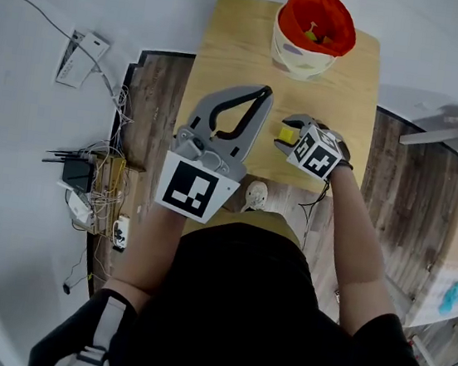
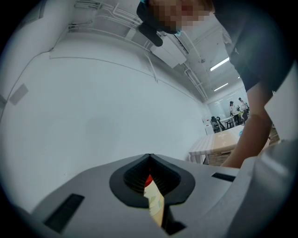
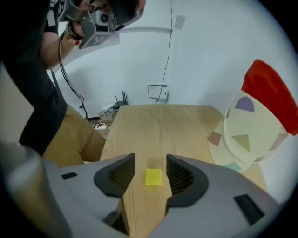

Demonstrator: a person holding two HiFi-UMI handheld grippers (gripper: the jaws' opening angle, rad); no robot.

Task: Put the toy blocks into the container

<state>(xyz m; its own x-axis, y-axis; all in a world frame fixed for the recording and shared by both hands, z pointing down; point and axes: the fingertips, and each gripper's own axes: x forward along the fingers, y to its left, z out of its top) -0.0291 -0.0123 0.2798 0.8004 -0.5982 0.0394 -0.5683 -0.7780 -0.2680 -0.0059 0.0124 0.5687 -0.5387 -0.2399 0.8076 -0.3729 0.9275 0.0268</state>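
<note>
A small yellow block [image 1: 289, 132] lies on the wooden table [image 1: 230, 44] near its front edge. My right gripper [image 1: 283, 137] is tilted down over it and open. In the right gripper view the yellow block [image 3: 153, 177] sits between the two jaws of the right gripper [image 3: 150, 163], with a gap on each side. The cream container with a red lining [image 1: 300, 58] stands at the table's far end, with small blocks inside; the right gripper view shows it [image 3: 247, 135] at the right. My left gripper [image 1: 265, 91] hovers level, shut and empty, its tips meeting [image 2: 149, 157].
On the floor left of the table lie a router, power strips and tangled cables [image 1: 86, 184]. A shoe [image 1: 256, 194] shows below the table's front edge. A pale table [image 1: 456, 241] stands at the right.
</note>
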